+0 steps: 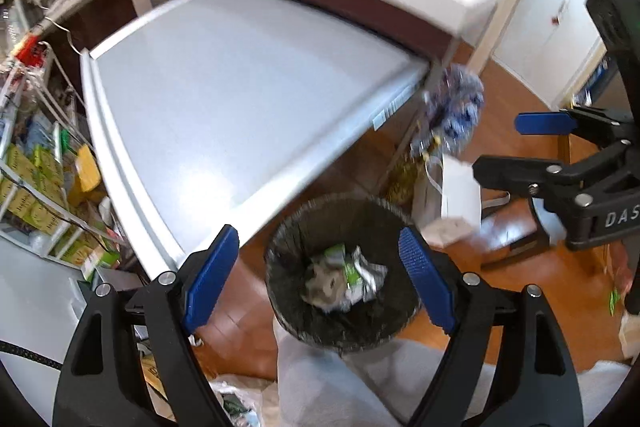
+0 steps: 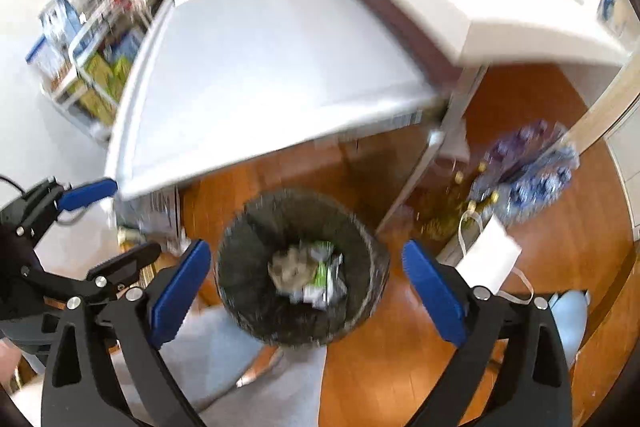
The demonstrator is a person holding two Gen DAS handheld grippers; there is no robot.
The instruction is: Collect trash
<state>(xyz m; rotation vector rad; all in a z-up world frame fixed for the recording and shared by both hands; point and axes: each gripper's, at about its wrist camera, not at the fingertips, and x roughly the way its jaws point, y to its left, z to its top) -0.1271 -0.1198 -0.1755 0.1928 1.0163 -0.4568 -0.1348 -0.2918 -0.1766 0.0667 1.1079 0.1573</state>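
Wooden floor [image 2: 520, 99], black mesh bin [image 2: 360, 303] standing on it, white paper bag [image 2: 486, 259] nearby

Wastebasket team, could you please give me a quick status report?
Left gripper and right gripper open, empty, above the wastebasket. Crumpled trash lies inside it. Nothing in the way.

Only one piece of lettering could be read: the pale raised capitals "DAS", cut off by the edge of the left wrist view, stood on the black plastic body of the right gripper [image 1: 532, 145]. A white barcode sticker [image 1: 390, 113] sat on the front edge of the white table [image 1: 240, 75], its print too blurred to read. Green boxes [image 1: 24, 179] on the shelf carried illegible printing.
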